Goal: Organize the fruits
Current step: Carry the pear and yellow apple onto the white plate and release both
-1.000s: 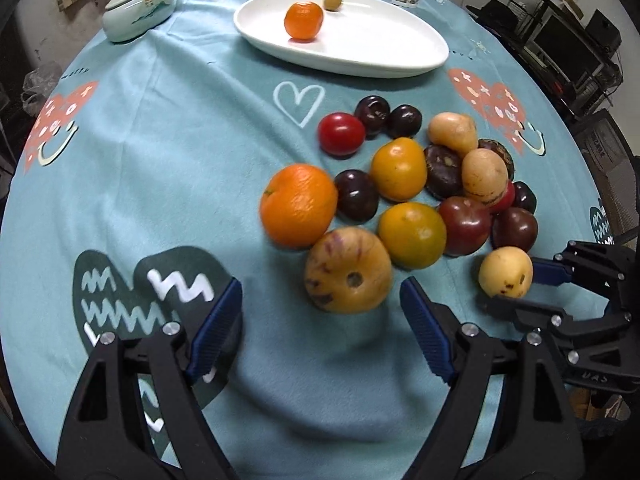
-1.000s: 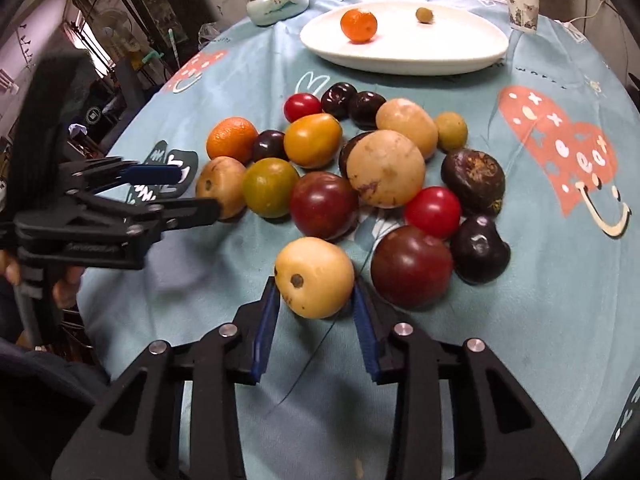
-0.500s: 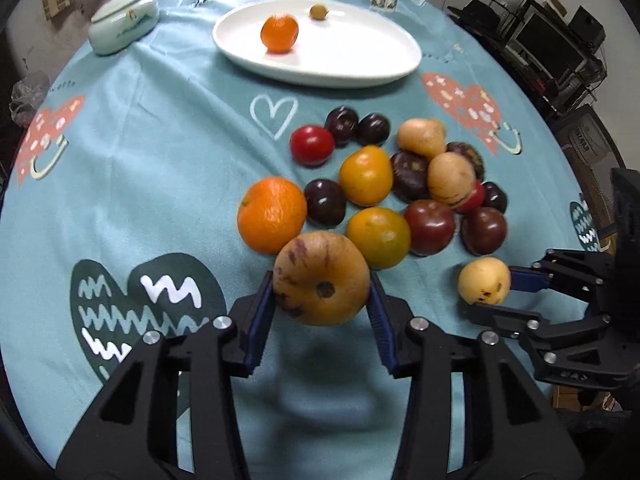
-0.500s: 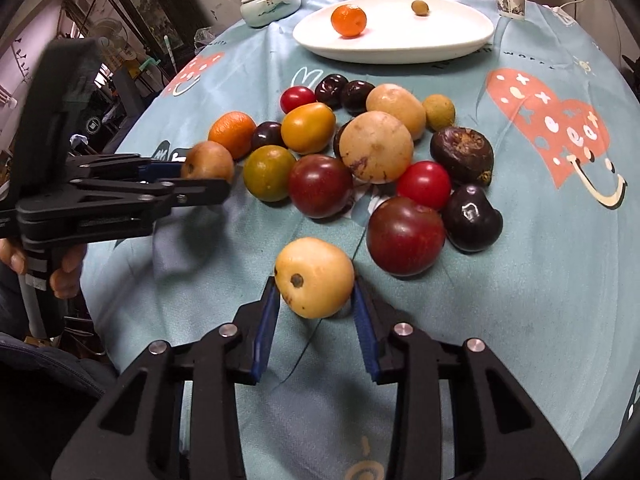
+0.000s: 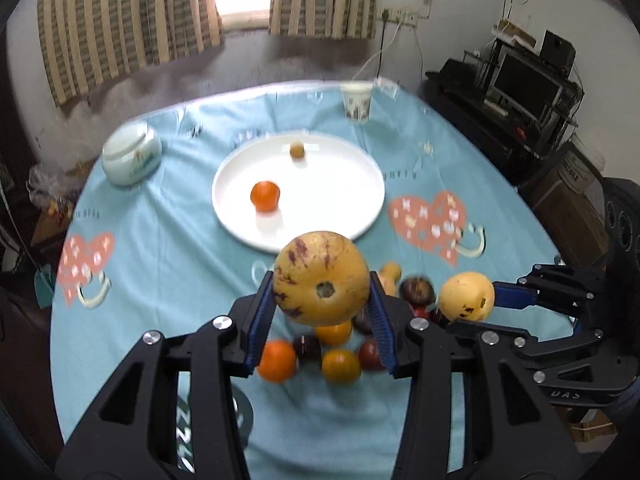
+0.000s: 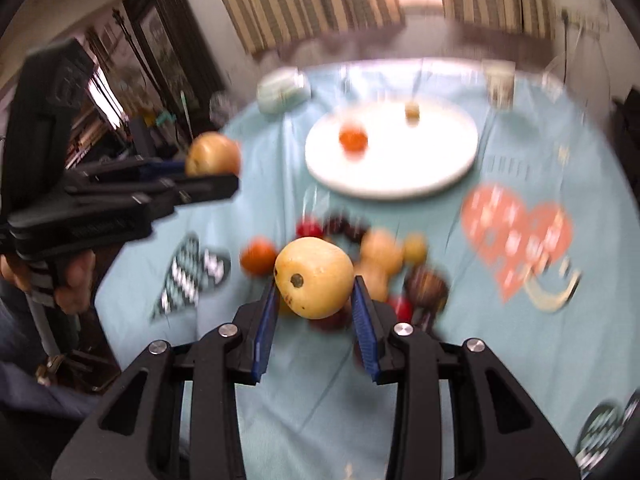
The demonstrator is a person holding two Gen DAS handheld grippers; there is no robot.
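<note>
Tablecloth (image 5: 168, 248): light blue, printed with coral hearts and a dark zigzag heart at lower left of the frame. Plate (image 5: 360, 184): white, bearing an orange tangerine (image 5: 265, 196). Held fruit (image 5: 322, 278) was yellow, purple-flecked; curtains (image 5: 120, 20) were tan-and-brown striped.

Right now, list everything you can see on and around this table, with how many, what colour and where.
Purple-speckled yellow fruit: one, held in the air in the left tongs.
Plain yellow fruit: one, held in the air in the right tongs.
Plate: one, white, far middle of the table.
Orange: one, orange, on the plate.
Small brownish fruit: one, on the plate's far side.
Fruit pile: mixed orange, yellow, dark and red, count unclear through blur, on the cloth below the tongs.
Lidded jar: one, pale green, far left.
Paper cup: one, white patterned, far edge.
Tablecloth: light blue with hearts.
Left tongs: black, blue pads.
Right tongs: black, blue pads.
</note>
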